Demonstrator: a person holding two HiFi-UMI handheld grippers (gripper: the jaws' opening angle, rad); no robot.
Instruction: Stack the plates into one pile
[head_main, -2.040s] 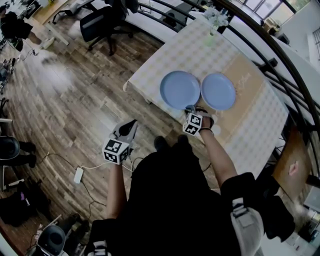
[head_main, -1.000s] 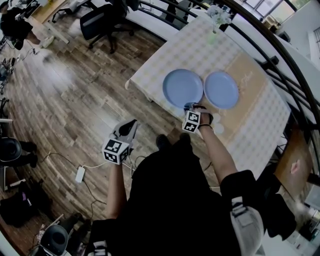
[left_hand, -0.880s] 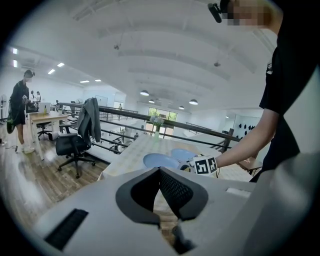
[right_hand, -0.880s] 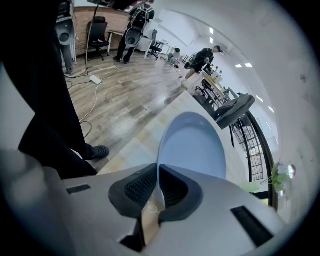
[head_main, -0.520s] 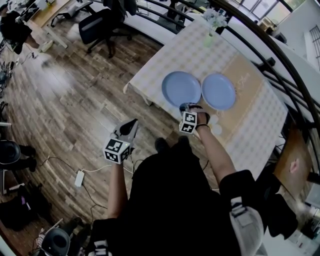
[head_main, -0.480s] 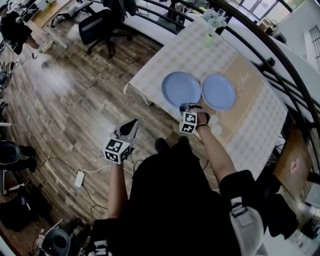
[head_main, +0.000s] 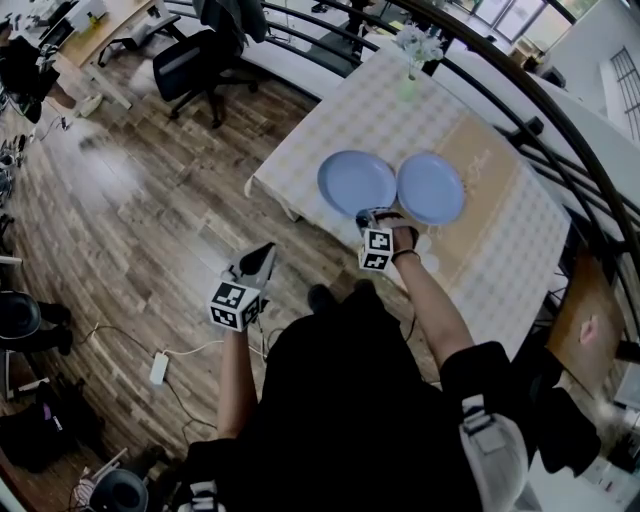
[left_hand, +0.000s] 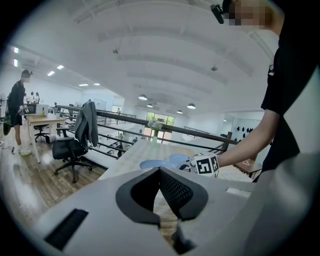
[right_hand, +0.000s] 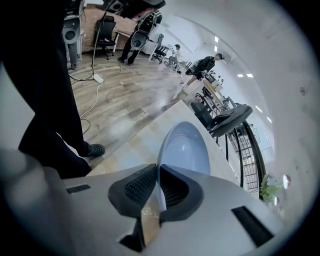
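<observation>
Two light blue plates lie side by side on the checked tablecloth, the left plate (head_main: 357, 182) and the right plate (head_main: 431, 187), their rims touching or nearly so. My right gripper (head_main: 372, 222) is at the left plate's near rim. In the right gripper view its jaws (right_hand: 157, 172) are shut on the rim of that plate (right_hand: 182, 145). My left gripper (head_main: 262, 255) hangs over the wooden floor, left of the table and away from both plates. It is shut (left_hand: 160, 172) with nothing in it. From there the plates (left_hand: 155, 163) show far off.
The table's near left corner (head_main: 262, 180) overhangs the floor. A vase with flowers (head_main: 410, 62) stands at the far end. Small white objects (head_main: 430, 260) lie right of my right wrist. A black railing (head_main: 560, 130) runs behind the table. An office chair (head_main: 195, 62) and floor cables (head_main: 160, 367) are to the left.
The right gripper has stayed at the left plate's near rim, shifting only slightly. The left gripper has hardly moved. The head view has drifted a little.
</observation>
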